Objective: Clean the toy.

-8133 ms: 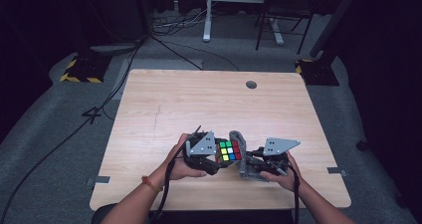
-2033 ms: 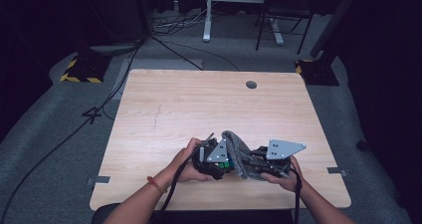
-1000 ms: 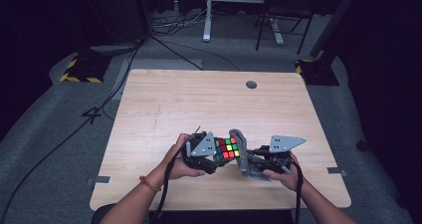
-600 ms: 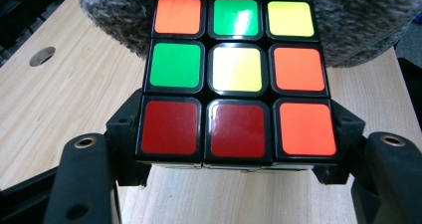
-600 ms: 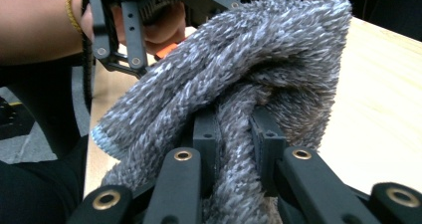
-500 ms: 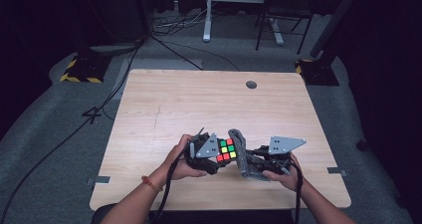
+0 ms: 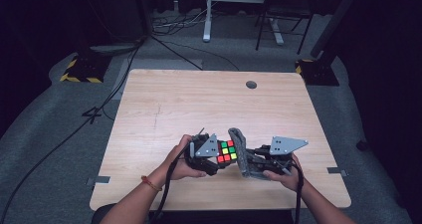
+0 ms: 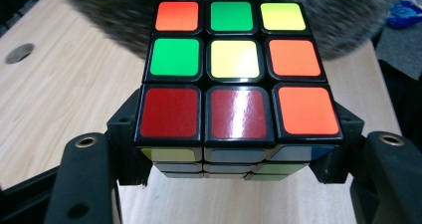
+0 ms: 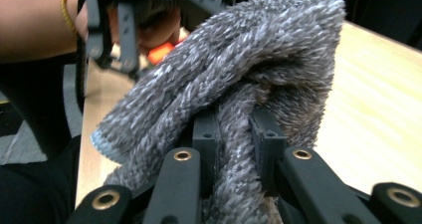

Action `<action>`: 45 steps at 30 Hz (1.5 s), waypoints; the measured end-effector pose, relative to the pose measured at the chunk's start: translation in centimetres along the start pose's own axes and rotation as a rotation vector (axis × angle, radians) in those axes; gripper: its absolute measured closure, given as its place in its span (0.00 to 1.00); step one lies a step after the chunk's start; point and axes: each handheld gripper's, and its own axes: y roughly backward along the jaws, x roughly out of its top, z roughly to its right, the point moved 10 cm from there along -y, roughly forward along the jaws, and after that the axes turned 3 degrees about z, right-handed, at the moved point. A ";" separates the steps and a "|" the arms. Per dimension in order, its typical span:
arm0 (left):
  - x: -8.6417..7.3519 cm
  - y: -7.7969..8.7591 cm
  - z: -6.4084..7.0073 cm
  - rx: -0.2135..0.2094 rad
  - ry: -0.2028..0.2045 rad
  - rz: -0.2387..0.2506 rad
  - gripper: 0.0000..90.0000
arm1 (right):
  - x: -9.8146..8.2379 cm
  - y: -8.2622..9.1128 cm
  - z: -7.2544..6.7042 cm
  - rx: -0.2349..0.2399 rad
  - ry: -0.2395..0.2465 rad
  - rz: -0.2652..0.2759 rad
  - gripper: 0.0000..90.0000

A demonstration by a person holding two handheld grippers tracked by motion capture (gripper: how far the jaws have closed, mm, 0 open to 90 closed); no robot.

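My left gripper [image 7: 211,157] is clamped on the puzzle cube [image 7: 227,151], one jaw pressing each side, and holds it just above the table [image 7: 199,99] near the near edge, a little left of the middle. My right gripper [image 7: 254,163] is pinched on a bunched grey cloth [image 7: 240,149], and the cloth lies against the cube's right side.

Both tools sit close to the near edge, so there is little table behind them. To the left, to the right and especially on the far side the wood lies bare, with a round hole [image 7: 251,84] near the far edge, well apart from us.

The left gripper view shows the cube's [image 8: 238,69] coloured squares up close: red, green, yellow and orange, with the cloth [image 8: 119,15] as a blur beyond it. The right gripper view shows the cloth's [image 9: 234,94] looped pile folded between my jaws, and the other hand [image 9: 149,32] past it.
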 end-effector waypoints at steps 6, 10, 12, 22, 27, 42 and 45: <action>0.9 0.5 0.0 -0.013 0.029 0.057 0.37 | -1.9 -0.7 0.9 -0.016 -0.040 -0.094 0.85; 0.9 1.1 -0.8 0.006 0.050 0.076 0.37 | -2.6 -1.3 0.4 0.014 -0.036 -0.125 0.85; 0.6 1.2 -1.1 0.014 0.058 0.069 0.37 | -2.4 -1.4 0.1 0.029 -0.039 -0.118 0.85; -0.2 0.5 -0.7 0.016 0.030 0.003 0.36 | -0.4 -0.4 -0.8 0.014 0.044 -0.024 0.85; -0.5 -0.2 -0.4 0.009 0.020 -0.032 0.36 | 0.5 -0.2 -1.4 0.035 0.065 0.007 0.85; -0.7 -1.3 -0.2 0.031 -0.003 -0.064 0.36 | 0.8 -0.5 -1.3 0.019 0.049 -0.017 0.85; -0.3 -0.7 -0.4 0.037 -0.003 -0.039 0.37 | 0.1 -0.2 0.0 -0.020 0.014 -0.041 0.85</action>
